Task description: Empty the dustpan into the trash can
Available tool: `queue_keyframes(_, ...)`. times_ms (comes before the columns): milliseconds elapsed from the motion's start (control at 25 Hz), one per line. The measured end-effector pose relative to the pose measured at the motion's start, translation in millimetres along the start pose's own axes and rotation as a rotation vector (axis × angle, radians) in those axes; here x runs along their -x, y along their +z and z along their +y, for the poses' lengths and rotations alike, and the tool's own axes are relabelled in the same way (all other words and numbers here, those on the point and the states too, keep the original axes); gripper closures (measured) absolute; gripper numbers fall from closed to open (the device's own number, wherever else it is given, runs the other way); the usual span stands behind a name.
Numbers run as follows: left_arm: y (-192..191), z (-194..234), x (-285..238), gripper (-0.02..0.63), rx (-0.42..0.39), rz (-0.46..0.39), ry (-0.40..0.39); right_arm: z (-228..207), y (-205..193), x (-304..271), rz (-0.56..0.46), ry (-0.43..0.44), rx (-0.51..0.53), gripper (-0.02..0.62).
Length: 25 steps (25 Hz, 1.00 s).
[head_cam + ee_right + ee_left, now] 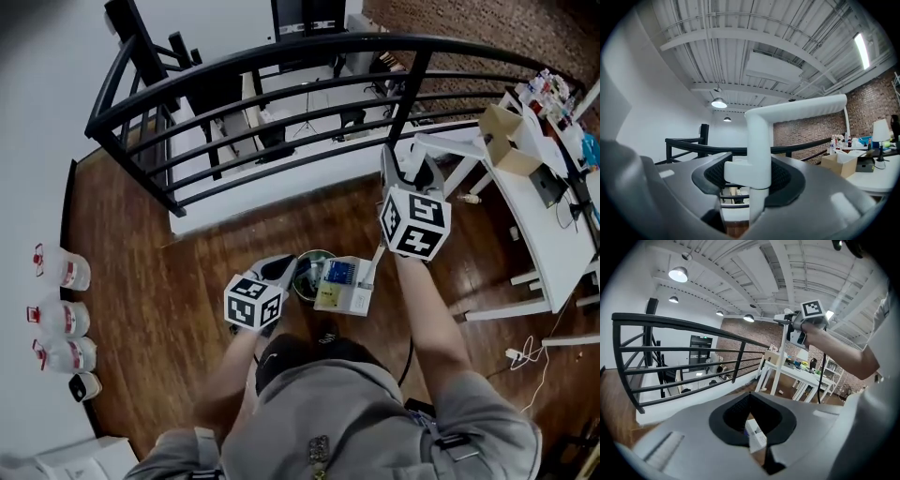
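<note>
My left gripper (750, 420) hangs by the left rim of the trash can (310, 268). Its jaws seem apart on nothing, though that view is poor. The can stands on the floor (187, 262) short of the railing (281, 84). The loaded dustpan (345, 287) hangs just beside the can's right rim, its handle (758, 140) rising into my right gripper (757, 180), jaws clamped on it. I judge the tip goes leftward; the counter (553, 246) stands well clear on the right.
</note>
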<state>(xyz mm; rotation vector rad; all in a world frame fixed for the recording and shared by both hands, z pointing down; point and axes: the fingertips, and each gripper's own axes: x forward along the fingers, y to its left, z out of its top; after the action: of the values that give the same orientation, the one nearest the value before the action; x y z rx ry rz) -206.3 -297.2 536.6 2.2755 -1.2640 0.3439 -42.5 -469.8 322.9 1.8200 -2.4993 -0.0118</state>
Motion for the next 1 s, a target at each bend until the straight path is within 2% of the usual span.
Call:
queue_keyframes(200, 16, 32, -3, 0.629, -0.018, -0.012, -0.050, 40, 1, -31, 0.007, -0.003, 0.041, 0.399)
queue_keyframes(640, 38, 136, 19, 0.629, -0.019, 0.018, -0.223, 167, -11, -115, 0.098, -0.039, 0.178, 0.400)
queue_keyframes(800, 43, 164, 29, 0.629, -0.012, 0.027, -0.250, 200, -21, -137, 0.137, -0.033, 0.223, 0.399)
queue_keyframes(1000, 48, 200, 44, 0.629, -0.005, 0.026, -0.245, 241, -29, -161, 0.170, 0.005, 0.261, 0.399)
